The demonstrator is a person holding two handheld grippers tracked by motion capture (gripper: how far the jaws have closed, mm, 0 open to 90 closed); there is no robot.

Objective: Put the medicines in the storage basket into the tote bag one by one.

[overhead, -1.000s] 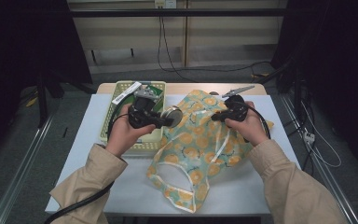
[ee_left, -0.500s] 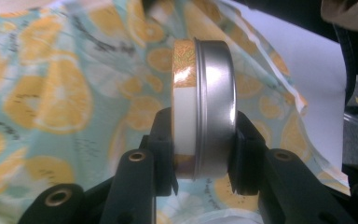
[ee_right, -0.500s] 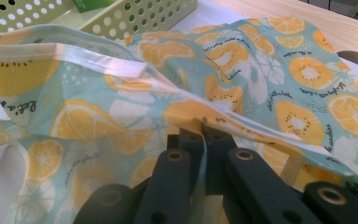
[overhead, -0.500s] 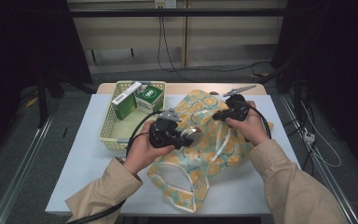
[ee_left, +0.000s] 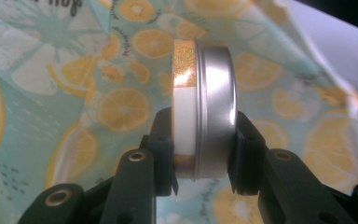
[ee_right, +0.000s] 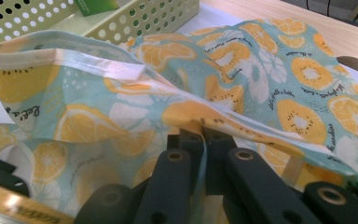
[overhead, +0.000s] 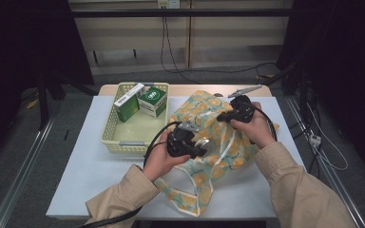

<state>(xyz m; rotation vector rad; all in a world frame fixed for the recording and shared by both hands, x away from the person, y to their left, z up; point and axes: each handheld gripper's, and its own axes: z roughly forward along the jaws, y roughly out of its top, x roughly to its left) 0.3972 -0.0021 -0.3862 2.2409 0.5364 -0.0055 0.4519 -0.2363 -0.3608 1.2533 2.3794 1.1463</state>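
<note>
A fabric bag (overhead: 218, 137) printed with orange slices lies across the white table. My left gripper (overhead: 204, 148) (ee_left: 204, 144) is shut on a round metal tin (ee_left: 205, 112) (overhead: 204, 145), held on edge just above the bag (ee_left: 74, 93). The tin has a silver lid and an orange patterned band. My right gripper (overhead: 221, 117) (ee_right: 204, 140) is shut on the bag's rim (ee_right: 223, 116) at the far right and holds that edge up.
A pale yellow perforated basket (overhead: 109, 135) (ee_right: 140, 18) stands left of the bag, with two green and white boxes (overhead: 152, 100) in its far end. A wooden board (overhead: 185, 89) lies behind the white table top. Cables trail on the floor beyond.
My left hand has carried the tin from the basket rightward and down to the middle of the bag. The right hand has kept its pinch on the bag's rim without moving.
</note>
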